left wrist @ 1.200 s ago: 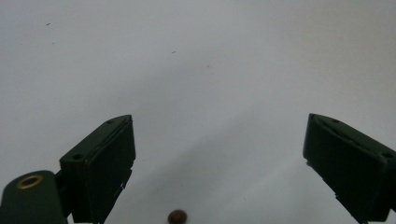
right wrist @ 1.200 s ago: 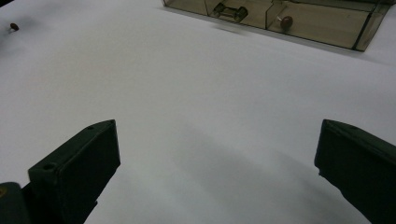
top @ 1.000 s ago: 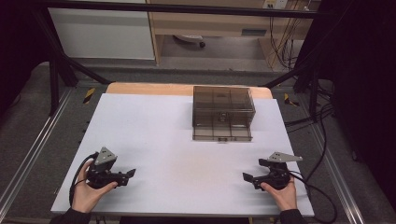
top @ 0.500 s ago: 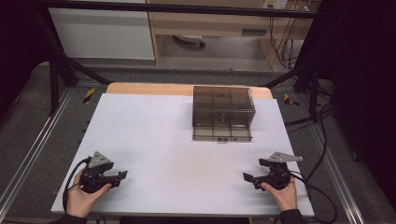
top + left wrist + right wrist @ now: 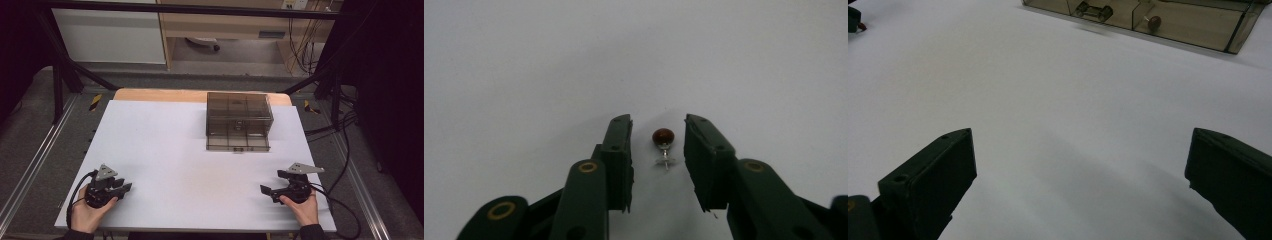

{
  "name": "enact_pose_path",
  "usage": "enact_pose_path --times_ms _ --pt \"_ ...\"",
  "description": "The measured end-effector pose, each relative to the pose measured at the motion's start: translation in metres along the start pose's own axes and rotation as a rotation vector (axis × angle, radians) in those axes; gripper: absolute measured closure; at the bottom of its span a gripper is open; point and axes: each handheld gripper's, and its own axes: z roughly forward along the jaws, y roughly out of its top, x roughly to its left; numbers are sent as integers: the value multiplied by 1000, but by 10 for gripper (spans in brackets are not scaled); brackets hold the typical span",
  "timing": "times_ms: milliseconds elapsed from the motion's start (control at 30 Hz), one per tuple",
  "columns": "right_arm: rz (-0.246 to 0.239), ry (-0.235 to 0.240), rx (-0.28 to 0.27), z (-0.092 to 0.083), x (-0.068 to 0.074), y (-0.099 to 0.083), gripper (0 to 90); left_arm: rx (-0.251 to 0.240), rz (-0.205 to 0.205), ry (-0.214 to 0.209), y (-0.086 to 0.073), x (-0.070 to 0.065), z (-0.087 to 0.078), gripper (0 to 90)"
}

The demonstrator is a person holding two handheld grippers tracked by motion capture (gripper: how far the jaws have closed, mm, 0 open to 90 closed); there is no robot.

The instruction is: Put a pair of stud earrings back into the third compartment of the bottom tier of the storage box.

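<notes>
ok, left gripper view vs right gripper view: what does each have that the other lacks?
Left gripper view: a brown-beaded stud lying between the left gripper's fingers, which have just been closing and don't touch it. Right gripper view: the right gripper's fingers wide apart over the table, with the smoky compartment box beyond. Shared: white table, black fingers at the bottom.

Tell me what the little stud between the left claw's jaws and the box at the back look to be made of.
Stud: glossy red-brown bead, perhaps glass or polished stone, given its highlight; the post looks like silvery metal. Box: smoke-tinted clear plastic, likely acrylic, since its dividers show through the walls.
</notes>
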Motion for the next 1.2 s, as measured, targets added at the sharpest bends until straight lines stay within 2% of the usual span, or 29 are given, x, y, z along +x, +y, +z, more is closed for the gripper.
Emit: enact_pose_path --times_ms 167,267,567,833,1000,1200 --pt "0 1 3 0 0 0 6 2 7 9 0 0 0 715" --pt "0 1 3 0 0 0 6 4 4 -3 -1 0 1 746" --pt "0 0 1 0 0 0 6 8 1 -1 -1 0 2 810" --pt "0 1 1 0 0 0 6 8 -6 -6 -1 1 2 820" --pt "-2 -1 -1 0 0 0 6 -22 -8 -5 0 1 -2 822" --pt "1 2 2 0 0 0 6 -31 -4 -7 2 0 -4 823"
